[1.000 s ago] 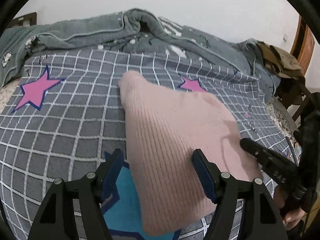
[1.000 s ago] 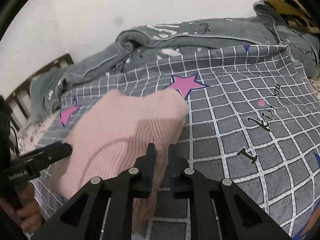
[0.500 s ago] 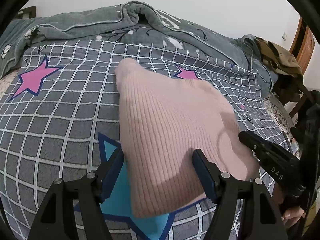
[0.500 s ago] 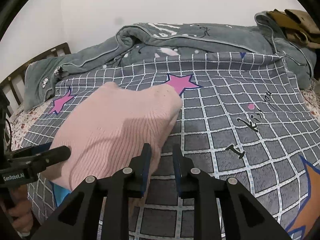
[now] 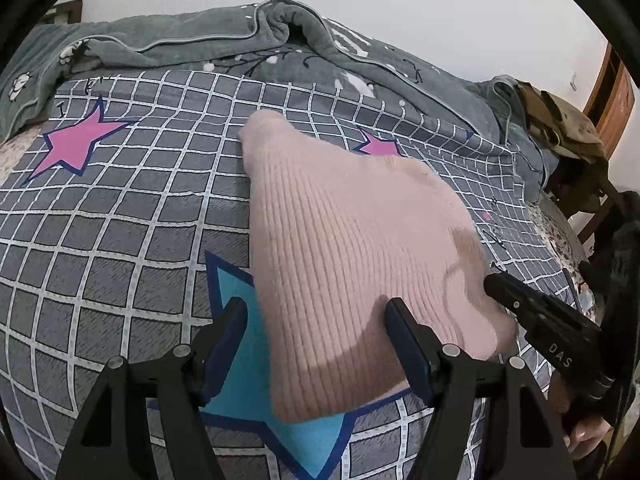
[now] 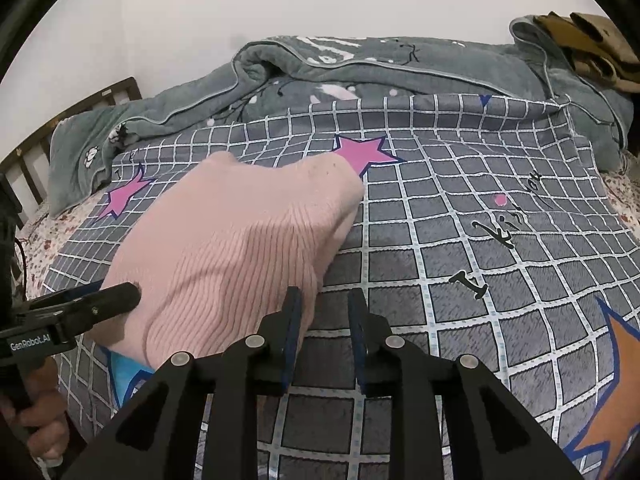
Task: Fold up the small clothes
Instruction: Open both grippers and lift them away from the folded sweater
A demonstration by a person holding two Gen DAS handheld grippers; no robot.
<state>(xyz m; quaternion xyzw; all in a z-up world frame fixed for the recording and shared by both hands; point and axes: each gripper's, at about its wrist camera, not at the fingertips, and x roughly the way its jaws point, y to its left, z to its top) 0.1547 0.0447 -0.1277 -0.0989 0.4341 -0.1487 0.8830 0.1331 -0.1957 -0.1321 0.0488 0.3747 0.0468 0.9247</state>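
A folded pink ribbed knit garment [image 5: 352, 248] lies flat on the grey checked bedsheet [image 5: 120, 216]; it also shows in the right wrist view [image 6: 240, 248]. My left gripper [image 5: 316, 316] is open and empty, hovering over the garment's near edge with its jaws wide apart. My right gripper [image 6: 324, 304] is open with a narrow gap, empty, just past the garment's right edge. The right gripper shows in the left wrist view [image 5: 532, 312] at the garment's right corner. The left gripper shows in the right wrist view [image 6: 80, 304] at the garment's left side.
A rumpled grey-green quilt [image 5: 240, 40] lies along the back of the bed by the white wall. A pile of tan clothing [image 5: 560, 124] sits on a chair at the right. A wooden bed frame [image 6: 68, 120] stands at the left. The sheet [image 6: 480, 260] has star prints.
Both grippers have pulled back and up from the garment. My right gripper's jaws have opened from nearly shut to a narrow gap. The garment lies still.
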